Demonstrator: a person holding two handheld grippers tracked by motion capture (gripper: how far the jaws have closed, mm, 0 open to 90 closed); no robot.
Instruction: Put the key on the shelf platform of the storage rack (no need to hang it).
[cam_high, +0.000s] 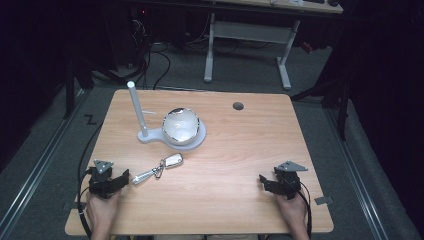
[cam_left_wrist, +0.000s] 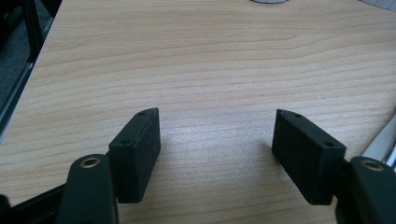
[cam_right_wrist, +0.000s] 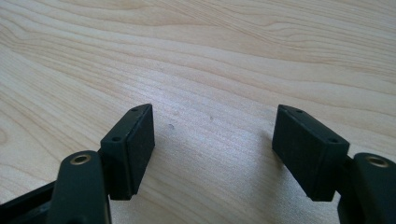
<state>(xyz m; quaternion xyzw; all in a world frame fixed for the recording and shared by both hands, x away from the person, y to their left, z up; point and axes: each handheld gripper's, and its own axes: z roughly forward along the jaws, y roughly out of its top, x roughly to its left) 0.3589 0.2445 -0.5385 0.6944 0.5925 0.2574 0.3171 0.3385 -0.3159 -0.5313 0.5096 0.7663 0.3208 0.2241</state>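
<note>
The left hand-held gripper (cam_high: 121, 178) rests on the near left of the surface (cam_high: 240, 150), jaws spread wide with nothing between them; its own view shows bare wood between the two black pads (cam_left_wrist: 140, 154). The right hand-held gripper (cam_high: 264, 182) rests at the near right, likewise spread and empty, well apart from everything. Just beside the left gripper's tips lies a keyring (cam_high: 157, 170), a silver fob and a slim metal piece joined by a ring, flat on the wood and untouched. Farther off, toward the middle, stands a white stand (cam_high: 150, 136) with an upright post and a shiny bowl (cam_high: 181, 125) on its base. Judging from this, the work has not begun: the keyring is yet to be grasped, and it is probably meant for the stand or bowl.
</note>
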